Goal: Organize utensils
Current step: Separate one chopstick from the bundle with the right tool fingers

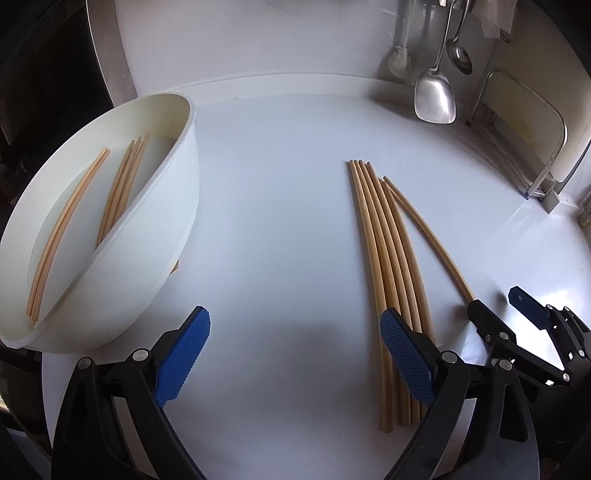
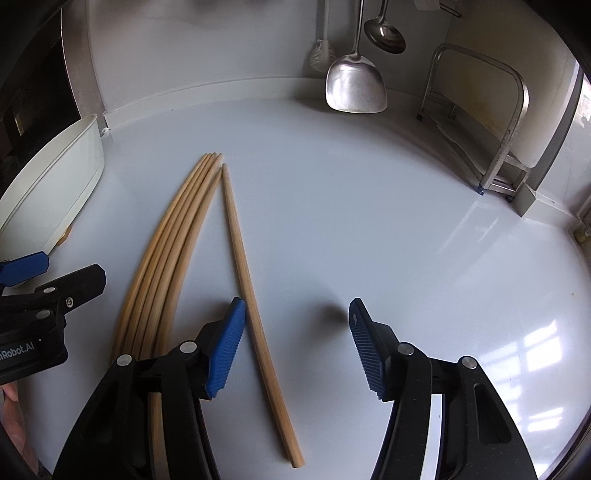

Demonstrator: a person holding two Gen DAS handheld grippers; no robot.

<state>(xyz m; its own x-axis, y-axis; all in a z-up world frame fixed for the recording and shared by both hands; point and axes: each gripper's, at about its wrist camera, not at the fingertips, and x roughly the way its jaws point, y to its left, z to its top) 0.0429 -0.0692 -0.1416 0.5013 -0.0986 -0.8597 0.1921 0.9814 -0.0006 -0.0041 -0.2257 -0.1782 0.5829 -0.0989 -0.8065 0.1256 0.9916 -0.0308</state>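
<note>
A bundle of several wooden chopsticks (image 1: 388,258) lies on the white counter, seen also in the right wrist view (image 2: 166,251). One chopstick (image 2: 251,280) lies apart to its right, also seen in the left wrist view (image 1: 428,236). A white tub (image 1: 122,266) at the left holds several chopsticks (image 1: 118,188). My left gripper (image 1: 295,332) is open and empty, its right finger over the bundle's near end. My right gripper (image 2: 297,332) is open and empty, its jaws straddling the lone chopstick. It also shows in the left wrist view (image 1: 498,306).
A metal spatula (image 2: 354,85), a ladle (image 2: 384,33) and a white brush (image 2: 321,55) hang on the back wall. A metal rack (image 2: 491,122) stands at the back right. The tub (image 2: 51,184) sits at the counter's left edge.
</note>
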